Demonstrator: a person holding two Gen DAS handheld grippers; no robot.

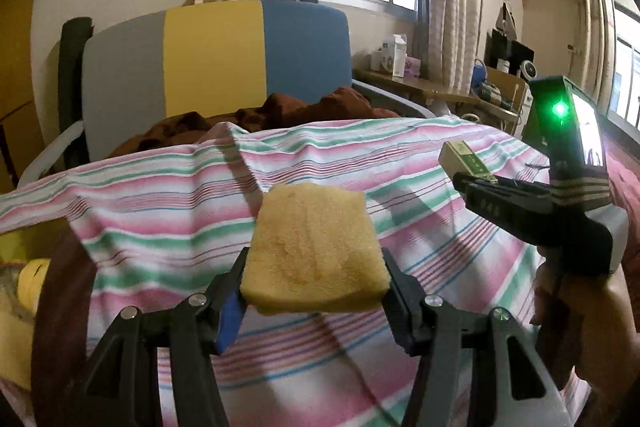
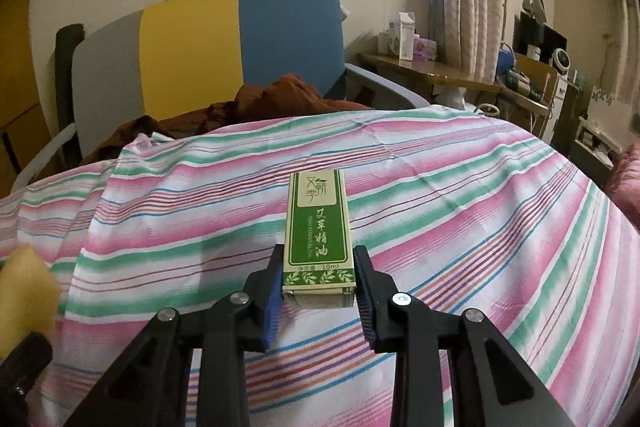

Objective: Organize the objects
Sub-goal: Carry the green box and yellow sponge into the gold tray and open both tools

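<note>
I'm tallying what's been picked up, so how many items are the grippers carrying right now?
2. A yellow sponge is clamped in the left gripper, and a green and cream box in the right gripper, both above the striped cloth. Items outside the views may be hidden.

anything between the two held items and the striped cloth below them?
Nothing visible. The left hand-held gripper holds the yellow sponge and the right hand-held gripper holds the green box, both above the striped cloth, which looks bare beneath them.
</note>
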